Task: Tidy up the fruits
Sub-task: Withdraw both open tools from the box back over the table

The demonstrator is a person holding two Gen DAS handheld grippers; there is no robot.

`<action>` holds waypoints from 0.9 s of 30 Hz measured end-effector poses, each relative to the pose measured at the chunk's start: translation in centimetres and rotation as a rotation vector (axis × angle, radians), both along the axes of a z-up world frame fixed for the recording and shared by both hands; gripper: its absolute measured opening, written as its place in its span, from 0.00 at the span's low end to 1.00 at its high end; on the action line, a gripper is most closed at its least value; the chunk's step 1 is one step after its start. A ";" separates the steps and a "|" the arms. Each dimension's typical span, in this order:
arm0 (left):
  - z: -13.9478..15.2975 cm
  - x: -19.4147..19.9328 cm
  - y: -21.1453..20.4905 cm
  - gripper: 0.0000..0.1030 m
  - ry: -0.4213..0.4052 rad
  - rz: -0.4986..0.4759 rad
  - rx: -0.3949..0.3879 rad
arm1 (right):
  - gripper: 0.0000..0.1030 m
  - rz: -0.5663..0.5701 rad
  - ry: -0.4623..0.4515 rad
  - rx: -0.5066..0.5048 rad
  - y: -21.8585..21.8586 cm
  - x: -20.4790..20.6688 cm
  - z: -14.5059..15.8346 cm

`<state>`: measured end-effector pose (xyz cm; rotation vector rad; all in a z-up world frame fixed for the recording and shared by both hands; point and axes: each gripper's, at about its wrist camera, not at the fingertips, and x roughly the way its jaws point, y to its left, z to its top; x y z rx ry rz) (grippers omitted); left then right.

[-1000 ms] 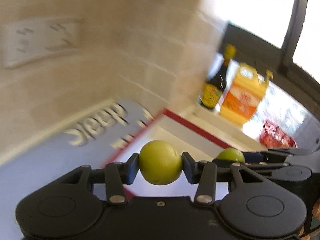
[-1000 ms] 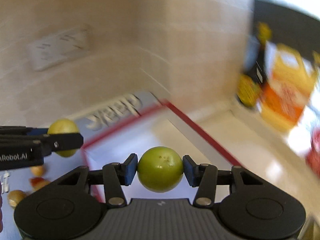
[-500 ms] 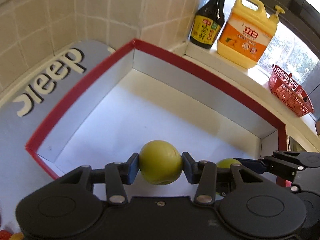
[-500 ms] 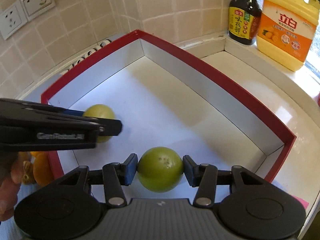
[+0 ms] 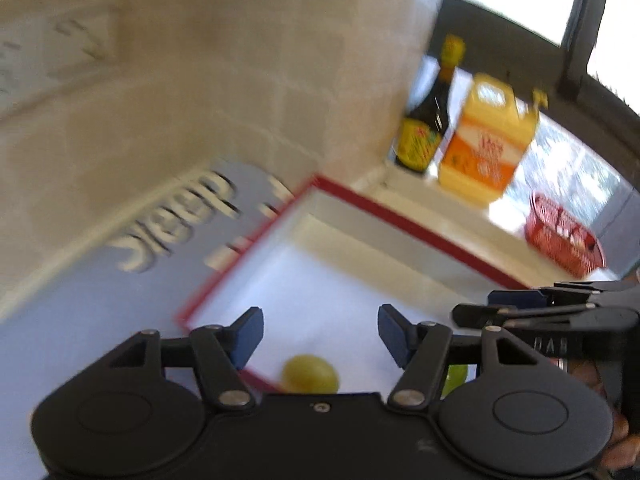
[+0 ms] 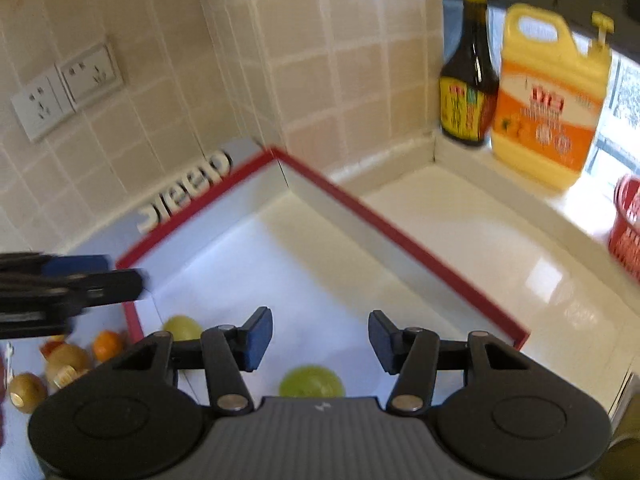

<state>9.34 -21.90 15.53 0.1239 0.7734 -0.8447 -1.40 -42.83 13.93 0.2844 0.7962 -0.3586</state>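
A red-rimmed white box [image 5: 404, 224] [image 6: 400, 240] lies on the counter. My left gripper [image 5: 320, 334] is open and empty above the box; a yellow-green fruit [image 5: 310, 374] lies on the box floor below it. My right gripper [image 6: 320, 334] is open and empty; a green fruit [image 6: 312, 382] lies on the box floor just below it. The yellow-green fruit also shows in the right wrist view [image 6: 182, 328] near the box's left wall. The right gripper appears at the right of the left wrist view [image 5: 520, 308], the left gripper at the left of the right wrist view [image 6: 80, 280].
Several small fruits, an orange one [image 6: 106, 344] and brown ones [image 6: 66, 362], lie on a grey mat [image 5: 80, 300] left of the box. A dark sauce bottle [image 6: 468, 80], a yellow detergent jug [image 6: 548, 108] and a red basket [image 5: 564, 236] stand on the sill. Tiled wall behind.
Both grippers have opened and let go of their green fruits, which now lie on the box floor. Both grippers have lifted and tilted up from the box.
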 end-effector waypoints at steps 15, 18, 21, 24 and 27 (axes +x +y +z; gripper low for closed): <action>8.3 -4.1 23.6 0.79 -0.292 0.523 -0.021 | 0.58 0.367 -0.186 -0.124 13.6 6.4 9.1; 6.1 -4.4 26.5 0.80 -0.248 0.608 0.004 | 0.58 0.456 -0.165 -0.118 17.3 9.1 8.2; 2.6 -4.4 27.5 0.80 -0.200 0.646 0.047 | 0.58 0.540 -0.094 -0.064 20.8 12.3 5.7; -1.0 -4.0 27.4 0.80 -0.125 0.638 0.062 | 0.58 0.605 -0.010 -0.028 23.6 14.9 2.8; -4.3 -3.7 26.7 0.80 -0.041 0.603 0.066 | 0.58 0.656 0.078 -0.067 26.3 17.1 -0.7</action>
